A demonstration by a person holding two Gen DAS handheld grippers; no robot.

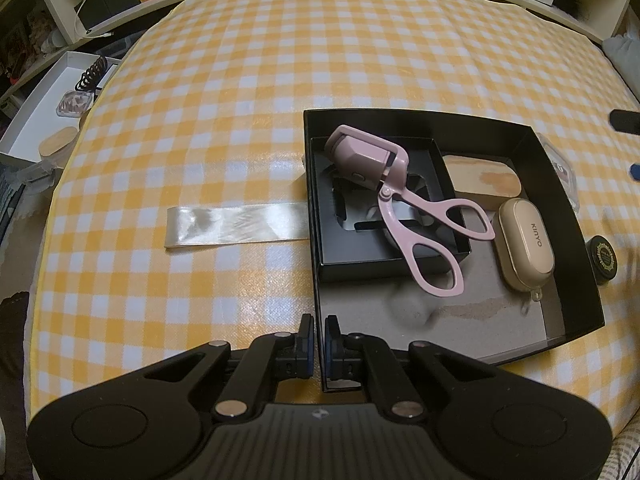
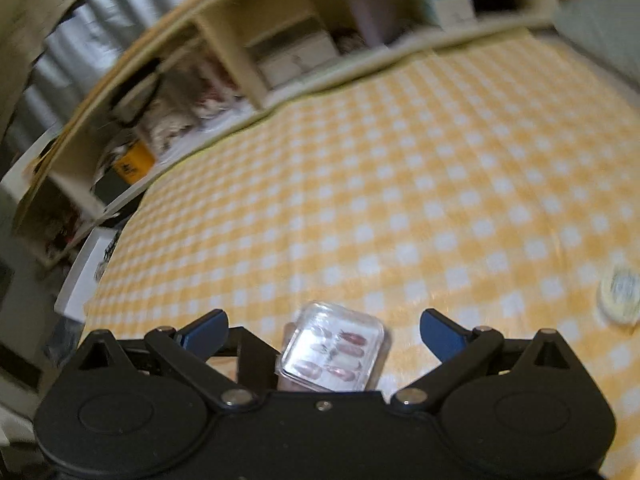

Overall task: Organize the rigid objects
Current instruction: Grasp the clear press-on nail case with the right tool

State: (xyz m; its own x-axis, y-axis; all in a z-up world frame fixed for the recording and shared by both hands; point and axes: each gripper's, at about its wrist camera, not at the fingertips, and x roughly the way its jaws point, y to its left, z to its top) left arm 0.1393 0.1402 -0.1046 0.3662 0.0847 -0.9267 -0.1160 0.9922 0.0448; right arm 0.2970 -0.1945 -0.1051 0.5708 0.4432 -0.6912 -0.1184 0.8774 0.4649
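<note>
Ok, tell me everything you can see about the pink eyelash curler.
The pink eyelash curler looks like matte plastic, with a chunky angular head, a small metal pivot and two scissor-style loop handles. It lies tilted inside the black box, its head resting on the smaller black insert tray, its handles reaching over the tray's edge. Neither gripper touches it.

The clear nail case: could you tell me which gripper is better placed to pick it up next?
Right, probably. The right gripper is open with the clear nail case lying between its fingers. The left gripper is shut on the black box wall, apparently steadying it.
</note>
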